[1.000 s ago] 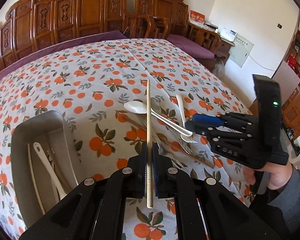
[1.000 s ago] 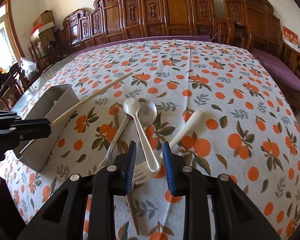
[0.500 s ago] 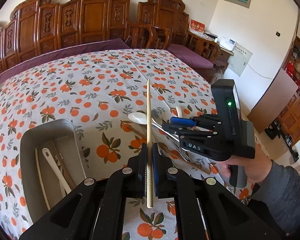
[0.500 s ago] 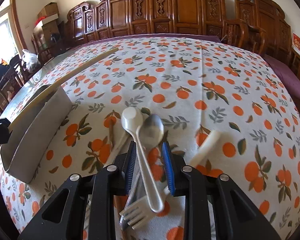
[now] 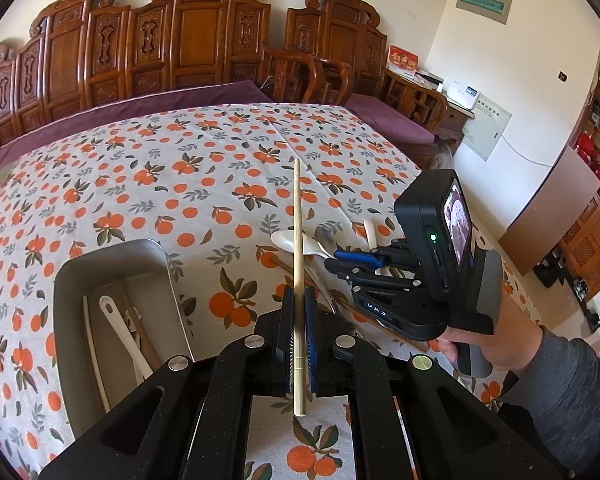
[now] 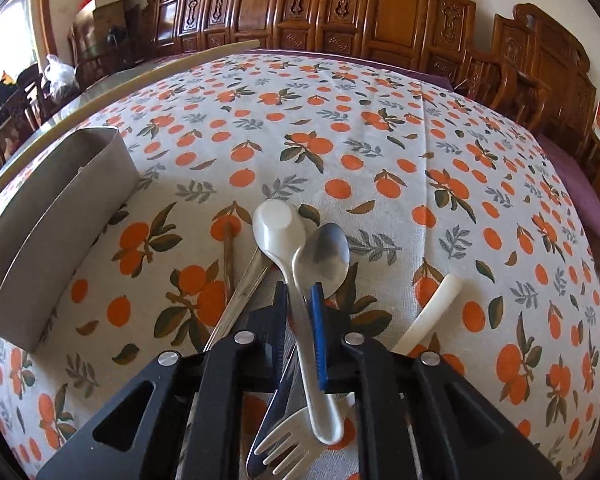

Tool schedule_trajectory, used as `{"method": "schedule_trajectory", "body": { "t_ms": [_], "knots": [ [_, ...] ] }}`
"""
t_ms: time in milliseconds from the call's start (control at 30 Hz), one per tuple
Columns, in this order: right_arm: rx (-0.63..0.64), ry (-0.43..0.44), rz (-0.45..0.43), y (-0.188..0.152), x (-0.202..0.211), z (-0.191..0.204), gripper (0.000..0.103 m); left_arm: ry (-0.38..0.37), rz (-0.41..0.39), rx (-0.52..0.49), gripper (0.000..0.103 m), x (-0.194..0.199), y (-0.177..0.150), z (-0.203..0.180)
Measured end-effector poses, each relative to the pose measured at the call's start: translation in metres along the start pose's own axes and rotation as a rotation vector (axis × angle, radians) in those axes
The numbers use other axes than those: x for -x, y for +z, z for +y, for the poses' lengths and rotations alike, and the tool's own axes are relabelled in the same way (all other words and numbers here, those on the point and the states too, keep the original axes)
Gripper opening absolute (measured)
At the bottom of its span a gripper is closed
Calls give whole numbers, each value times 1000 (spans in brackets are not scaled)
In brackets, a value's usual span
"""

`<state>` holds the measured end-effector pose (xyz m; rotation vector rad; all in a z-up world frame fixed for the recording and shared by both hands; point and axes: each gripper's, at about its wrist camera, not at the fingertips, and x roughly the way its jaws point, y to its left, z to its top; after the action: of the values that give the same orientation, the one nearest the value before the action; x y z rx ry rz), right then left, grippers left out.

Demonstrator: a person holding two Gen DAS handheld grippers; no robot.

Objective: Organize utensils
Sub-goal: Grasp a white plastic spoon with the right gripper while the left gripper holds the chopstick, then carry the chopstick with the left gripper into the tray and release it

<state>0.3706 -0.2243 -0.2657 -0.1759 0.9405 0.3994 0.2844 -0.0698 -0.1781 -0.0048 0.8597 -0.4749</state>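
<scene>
My left gripper (image 5: 299, 300) is shut on a pale wooden chopstick (image 5: 298, 240) and holds it above the table, right of the metal utensil tray (image 5: 112, 252). The tray holds a white spoon (image 5: 120, 332) and chopsticks. My right gripper (image 6: 300, 296) is low over the utensil pile, its jaws closed against the handle of a white plastic spoon (image 6: 296, 280). Next to it lie a metal spoon (image 6: 324, 256), a white fork (image 6: 296, 436) and a brown chopstick (image 6: 229, 256). The right gripper also shows in the left wrist view (image 5: 340, 258).
The table carries an orange-print cloth (image 6: 380, 152). The metal tray stands at the left in the right wrist view (image 6: 52, 224). Carved wooden chairs (image 5: 204, 40) line the far side. A purple cushioned bench (image 5: 388, 120) sits at the right.
My right gripper moved forward and down over the pile and closed on the white spoon's handle. My left gripper rose and drew back with the chopstick, so more of the tray shows.
</scene>
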Motion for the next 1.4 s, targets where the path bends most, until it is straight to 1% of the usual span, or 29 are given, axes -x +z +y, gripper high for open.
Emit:
{"method": "schedule_trajectory", "body": {
  "t_ms": [133, 233, 500, 700, 1133, 1267, 1400],
  "knots": [
    [17, -21, 0, 0, 0, 1, 9, 7, -4, -5, 4, 2, -1, 0],
    [12, -15, -6, -1, 3, 1, 9, 15, -7, -6, 4, 5, -2, 1],
    [-38, 4, -110, 5, 33, -4, 9, 34, -27, -2, 4, 18, -2, 7],
    [-52, 26, -142, 2, 51, 2, 9, 67, -47, 2, 4, 34, -6, 15],
    [-17, 69, -159, -5, 73, 36, 9, 147, -45, 78, 4, 59, -34, 51],
    [-10, 76, -162, -7, 77, 44, 9, 170, -31, 98, 4, 59, -42, 62],
    [-5, 86, -158, -9, 79, 51, 9, 190, 0, 108, 4, 52, -48, 72]
  ]
}}
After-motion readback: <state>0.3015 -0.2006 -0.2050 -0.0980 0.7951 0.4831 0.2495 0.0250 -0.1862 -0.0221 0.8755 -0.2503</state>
